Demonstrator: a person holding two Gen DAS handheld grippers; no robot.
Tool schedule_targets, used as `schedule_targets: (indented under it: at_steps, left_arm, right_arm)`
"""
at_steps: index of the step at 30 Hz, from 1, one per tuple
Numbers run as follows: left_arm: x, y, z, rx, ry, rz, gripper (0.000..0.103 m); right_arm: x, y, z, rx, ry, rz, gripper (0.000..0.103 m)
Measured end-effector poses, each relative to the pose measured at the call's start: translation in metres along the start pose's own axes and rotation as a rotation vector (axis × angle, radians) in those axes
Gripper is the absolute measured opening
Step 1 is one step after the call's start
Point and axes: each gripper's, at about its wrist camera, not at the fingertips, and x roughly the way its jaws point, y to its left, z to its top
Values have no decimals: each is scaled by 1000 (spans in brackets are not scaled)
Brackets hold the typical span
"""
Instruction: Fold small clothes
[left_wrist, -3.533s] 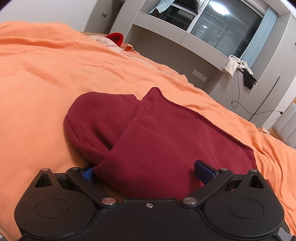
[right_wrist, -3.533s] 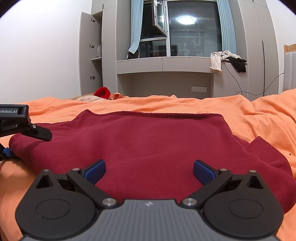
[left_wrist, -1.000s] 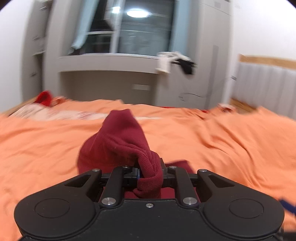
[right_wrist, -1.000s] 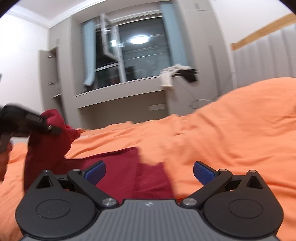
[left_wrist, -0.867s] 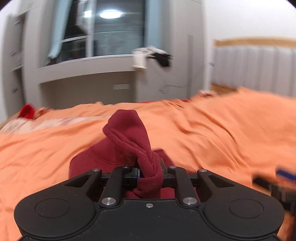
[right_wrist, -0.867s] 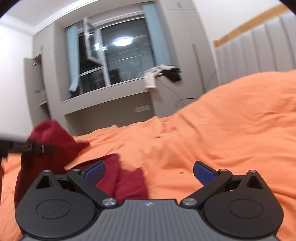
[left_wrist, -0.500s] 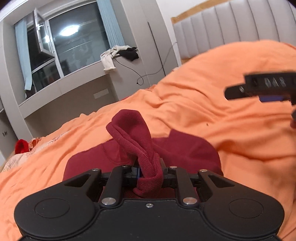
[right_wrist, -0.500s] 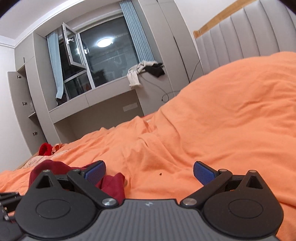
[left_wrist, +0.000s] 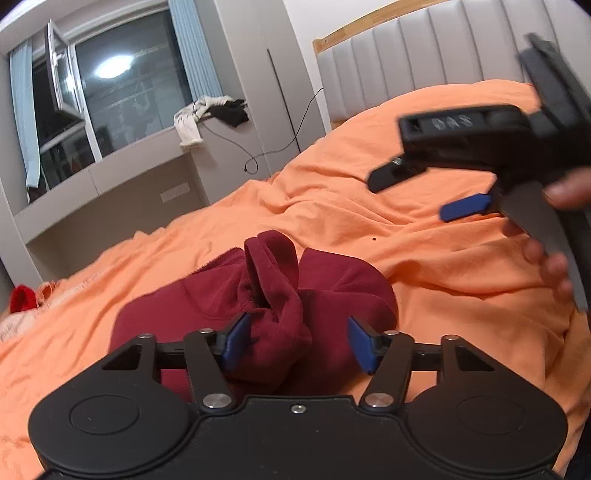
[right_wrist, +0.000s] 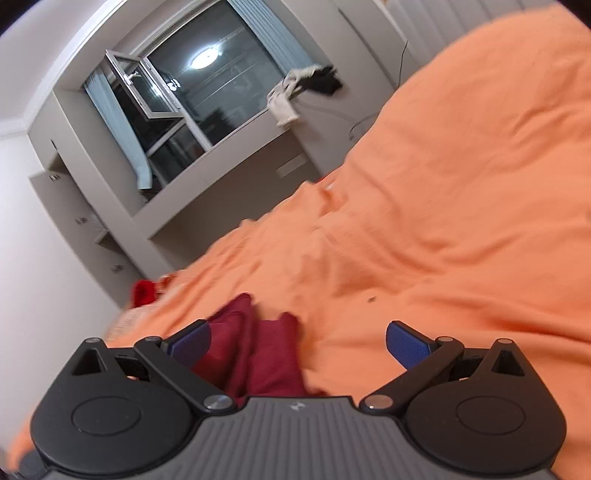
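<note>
A dark red garment (left_wrist: 332, 284) lies folded on the orange bedspread (left_wrist: 424, 266), with a bunched fold standing up on it. My left gripper (left_wrist: 297, 343) sits low over its near edge, jaws opening. The bunched cloth is between the blue pads and leans on the left one, but neither pad presses it. In the right wrist view the garment (right_wrist: 258, 350) shows in part behind the left finger. My right gripper (right_wrist: 298, 343) is open and holds nothing. The left wrist view shows the right gripper (left_wrist: 436, 195) in a hand (left_wrist: 554, 258), hovering above the bed to the garment's right.
A padded headboard (left_wrist: 424, 55) stands at the back right. Beyond the bed is a grey window ledge (left_wrist: 122, 173) with white and black clothes (left_wrist: 210, 114) and a hanging cable. A small red item (left_wrist: 22, 297) lies at the bed's far left edge.
The left jaws, shut on the bunched red cloth half a second ago, have parted, and the fold has slumped onto the garment. The right gripper has come nearer and both views have rolled.
</note>
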Motion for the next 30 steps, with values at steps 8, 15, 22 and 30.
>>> schedule_targets:
  at_steps: [8,15,22,30]
  left_arm:
    - [-17,13,-9,69,-18,91,82]
    - [-14,45,-20,14,-6,85,80]
    - [-8,47,-27,40,-47,42,51]
    - [-12,53,-39,4,-71,32,29]
  right_arm:
    - [58,26,11,-84,110,188,103]
    - [105,45,9,-125,139,264,99]
    - [138,62,2,-184,199,226,64]
    - [152,70,-14,-229,260,192,30]
